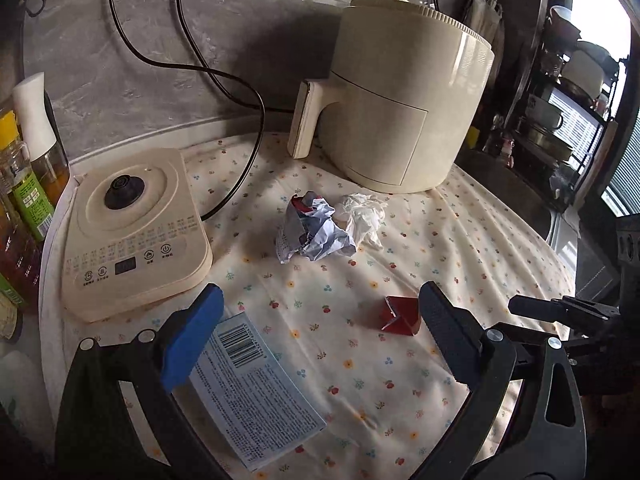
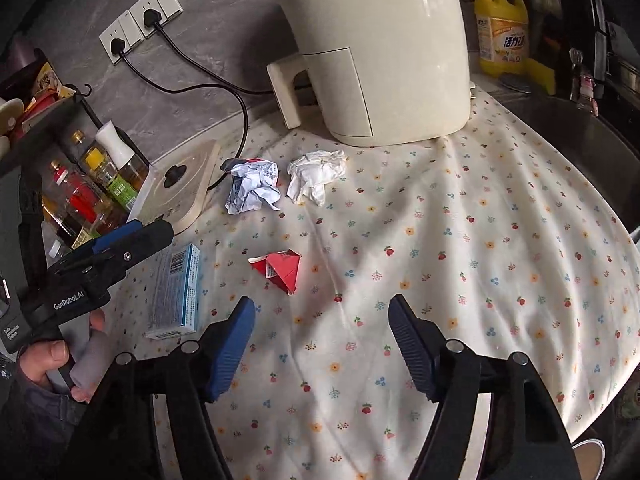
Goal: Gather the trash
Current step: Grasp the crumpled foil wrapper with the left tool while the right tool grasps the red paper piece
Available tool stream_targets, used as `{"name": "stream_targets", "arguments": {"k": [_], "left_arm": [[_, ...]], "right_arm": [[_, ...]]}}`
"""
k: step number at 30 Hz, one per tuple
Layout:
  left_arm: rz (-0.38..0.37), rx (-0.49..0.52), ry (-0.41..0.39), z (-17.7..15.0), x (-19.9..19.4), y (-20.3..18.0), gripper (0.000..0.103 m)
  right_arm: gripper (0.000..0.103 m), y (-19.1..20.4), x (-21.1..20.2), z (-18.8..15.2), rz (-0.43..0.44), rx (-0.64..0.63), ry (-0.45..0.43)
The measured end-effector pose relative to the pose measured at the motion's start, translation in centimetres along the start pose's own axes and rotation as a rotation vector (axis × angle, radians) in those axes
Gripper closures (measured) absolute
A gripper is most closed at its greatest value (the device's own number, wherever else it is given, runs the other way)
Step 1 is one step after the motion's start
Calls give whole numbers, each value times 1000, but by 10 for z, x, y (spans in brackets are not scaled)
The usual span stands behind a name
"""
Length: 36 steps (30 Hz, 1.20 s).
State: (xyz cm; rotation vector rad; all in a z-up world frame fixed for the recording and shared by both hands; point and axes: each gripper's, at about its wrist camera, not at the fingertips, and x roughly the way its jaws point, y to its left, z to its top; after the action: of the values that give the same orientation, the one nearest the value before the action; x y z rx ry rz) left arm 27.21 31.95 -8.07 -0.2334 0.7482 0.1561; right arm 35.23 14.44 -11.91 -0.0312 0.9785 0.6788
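Observation:
Several pieces of trash lie on a floral cloth. A crumpled printed paper ball [image 1: 312, 228] [image 2: 253, 186] sits beside a crumpled white tissue [image 1: 363, 213] [image 2: 316, 174], both in front of the air fryer. A folded red paper scrap [image 1: 400, 315] [image 2: 280, 269] lies nearer. A flat light-blue box with a barcode [image 1: 252, 388] [image 2: 178, 292] lies at the left. My left gripper [image 1: 320, 340] is open and empty above the cloth, its left finger over the box. It also shows in the right wrist view [image 2: 132, 236]. My right gripper [image 2: 320, 344] is open and empty, just short of the red scrap.
A cream air fryer [image 1: 400, 96] [image 2: 380, 48] stands at the back. A cream kettle base [image 1: 132, 232] [image 2: 180, 192] with black cords sits left. Bottles [image 1: 24, 168] [image 2: 92, 192] crowd the far left. A yellow detergent bottle [image 2: 502, 28] and a sink [image 2: 580, 140] are at the right.

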Motion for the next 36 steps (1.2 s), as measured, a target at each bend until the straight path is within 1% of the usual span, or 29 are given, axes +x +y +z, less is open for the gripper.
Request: {"name": "stream_targets", "arguments": {"k": [2,7,9,10,12,13,14,16,18,19,24,26,27,28,29,30,31,33,34,35,36], "left_arm": [[0,7,11,5,9,5,6],[0,30,33,18,28,15,6],[-2,31,38,24,36,19,6],[-2,30,40,26,39,21,6],[-7,27,47,31,47,23,6],[-9,28,52,33,50,24,6],[-12,31,57,34,53,24,6],[-16,45,65,38,61,24,6],[-21,59,76,41,70,22,6],[-21,65,83,42,75,21,6],[6,69,126,47,102,20,6],[8,65,132,48,109,20,7],[-12,56,133,48,110,20,19],[-40,50,138,49,110,20,28],[-65,53,147,50,110,18,45],[-75,63,148,51,109,15,59],[-71,76,141,51,106,12,65],[-47,93,130,50,99,8,70],[-52,89,123,48,94,8,70],[-58,82,115,47,88,8,71],[-57,80,106,45,82,9,71]], "right_arm": [[39,6,15,5,9,-4,20],[40,19,45,17,12,-28,53],[43,22,56,21,14,-37,66],[49,23,61,24,17,-41,73],[67,24,72,27,23,-44,93],[83,24,77,27,26,-39,108],[93,23,80,27,28,-34,120],[98,21,79,27,35,-23,117],[99,17,74,27,52,-7,110],[100,16,70,27,46,-8,99],[100,0,48,28,-1,13,55],[100,-6,41,26,-2,29,46],[100,-7,38,26,-2,33,45],[97,-8,36,25,-2,38,46],[97,-9,34,24,1,47,44],[96,-9,34,23,9,52,43],[94,-8,34,22,12,51,44],[70,-4,34,20,16,49,44],[50,0,34,19,20,48,35],[48,4,33,18,22,41,20],[48,9,33,18,28,24,18]]}}
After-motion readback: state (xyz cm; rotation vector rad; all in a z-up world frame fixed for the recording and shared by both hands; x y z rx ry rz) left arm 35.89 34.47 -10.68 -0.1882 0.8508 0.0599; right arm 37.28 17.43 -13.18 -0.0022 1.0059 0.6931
